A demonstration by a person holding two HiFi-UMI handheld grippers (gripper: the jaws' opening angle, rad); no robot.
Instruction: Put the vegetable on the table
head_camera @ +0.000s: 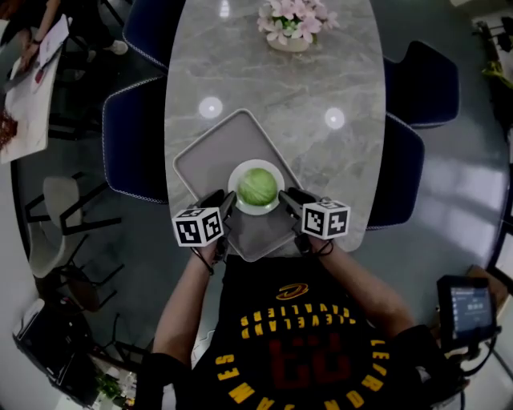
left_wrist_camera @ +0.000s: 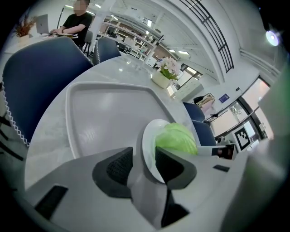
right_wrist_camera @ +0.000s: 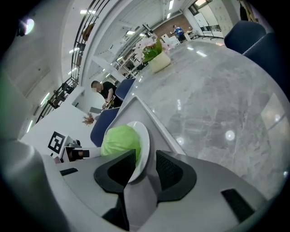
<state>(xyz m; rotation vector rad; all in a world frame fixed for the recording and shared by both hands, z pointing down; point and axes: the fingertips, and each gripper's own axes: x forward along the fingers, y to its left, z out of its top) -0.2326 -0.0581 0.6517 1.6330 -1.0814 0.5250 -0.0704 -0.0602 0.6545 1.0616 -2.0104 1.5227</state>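
In the left gripper view, the left gripper [left_wrist_camera: 145, 164] is seen with its jaws drawn narrow and closed on the rim of a white plate [left_wrist_camera: 148, 149], one pad on each side of the rim. In the right gripper view, the right gripper [right_wrist_camera: 145, 166] is shown closed in the same narrow way on the opposite rim.

Beneath them an oval table [head_camera: 272, 88] of glossy grey marble pattern is spread, with ceiling lights mirrored in it. A pot of pink flowers [head_camera: 292, 24] is placed at its far end. Dark blue chairs [head_camera: 132, 136] are drawn up along both sides, on a shiny grey floor [head_camera: 465, 200]. Beyond the table a bright hall with shelving and strip lights is seen, and a seated person [left_wrist_camera: 74, 22] is visible at another table.

In the head view, the left forearm [head_camera: 180, 296] and right forearm [head_camera: 361, 284] are stretched forward and angled inward, so the two grippers are brought to face each other across the plate.

A pale green cabbage [head_camera: 257, 186] is carried in the plate, between the grippers. The plate is held over a grey tray [head_camera: 210, 148] with rounded corners, which is set askew at the near end of the table. Whether the plate rests on the tray or is raised off it cannot be told.
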